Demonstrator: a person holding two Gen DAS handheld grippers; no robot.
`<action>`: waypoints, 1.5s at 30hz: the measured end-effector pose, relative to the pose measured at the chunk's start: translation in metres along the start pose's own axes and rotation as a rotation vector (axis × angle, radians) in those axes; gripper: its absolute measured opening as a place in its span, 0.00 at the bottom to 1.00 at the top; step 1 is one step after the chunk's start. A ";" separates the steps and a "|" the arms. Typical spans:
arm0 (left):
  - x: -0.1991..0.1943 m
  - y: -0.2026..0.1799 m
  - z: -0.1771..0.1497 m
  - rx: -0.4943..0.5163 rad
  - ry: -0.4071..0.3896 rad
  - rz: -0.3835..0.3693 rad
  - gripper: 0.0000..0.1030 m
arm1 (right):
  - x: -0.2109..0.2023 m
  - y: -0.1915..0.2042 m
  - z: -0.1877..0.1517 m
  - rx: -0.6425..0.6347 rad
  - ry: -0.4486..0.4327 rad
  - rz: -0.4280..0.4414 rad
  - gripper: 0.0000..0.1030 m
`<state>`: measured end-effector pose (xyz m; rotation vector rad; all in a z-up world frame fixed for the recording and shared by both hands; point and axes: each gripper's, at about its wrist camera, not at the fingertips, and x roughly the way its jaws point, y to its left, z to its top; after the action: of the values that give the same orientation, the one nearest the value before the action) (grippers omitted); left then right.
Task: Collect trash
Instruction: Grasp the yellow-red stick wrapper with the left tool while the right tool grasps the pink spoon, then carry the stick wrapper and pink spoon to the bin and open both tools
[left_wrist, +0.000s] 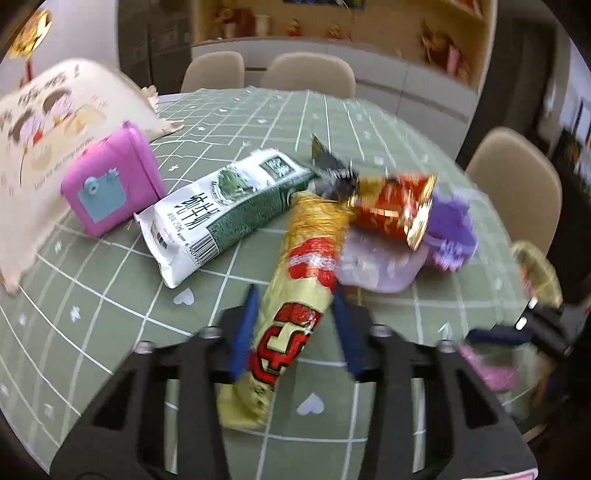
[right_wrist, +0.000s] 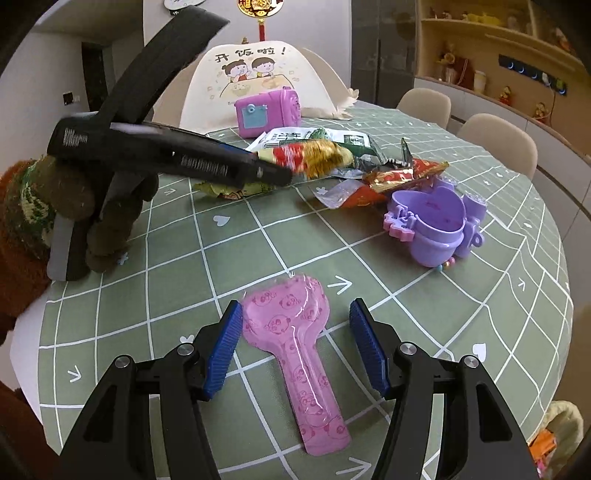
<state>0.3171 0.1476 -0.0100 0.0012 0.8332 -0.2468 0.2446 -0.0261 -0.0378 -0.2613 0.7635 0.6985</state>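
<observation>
My left gripper (left_wrist: 295, 299) is shut on a gold and red snack wrapper (left_wrist: 295, 295), gripping it at its middle just above the green checked tablecloth (left_wrist: 110, 325). The wrapper also shows in the right wrist view (right_wrist: 314, 155). A green and white milk carton (left_wrist: 221, 210) lies flat to its left. A red foil wrapper (left_wrist: 395, 210) lies behind it. My right gripper (right_wrist: 295, 317) is open, its fingers on either side of a pink plastic spoon-shaped tray (right_wrist: 295, 350) lying on the table.
A pink toy box (left_wrist: 110, 184) and a cream food cover (left_wrist: 48, 122) stand at the left. A purple toy cup (right_wrist: 436, 225) sits at the right. Beige chairs (left_wrist: 306, 74) ring the table. A basket (right_wrist: 561, 439) sits beyond the table's right edge.
</observation>
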 end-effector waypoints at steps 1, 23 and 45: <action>-0.003 0.002 0.000 -0.015 -0.013 0.001 0.23 | 0.000 0.000 0.000 0.007 0.003 -0.003 0.55; -0.022 0.012 -0.007 -0.095 -0.070 -0.025 0.17 | -0.002 0.045 0.017 -0.135 0.081 -0.187 0.41; -0.085 -0.048 0.003 -0.112 -0.193 0.022 0.15 | -0.066 -0.029 0.008 0.096 -0.091 -0.176 0.41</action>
<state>0.2542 0.1190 0.0594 -0.1170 0.6531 -0.1757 0.2340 -0.0757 0.0141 -0.2051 0.6765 0.5021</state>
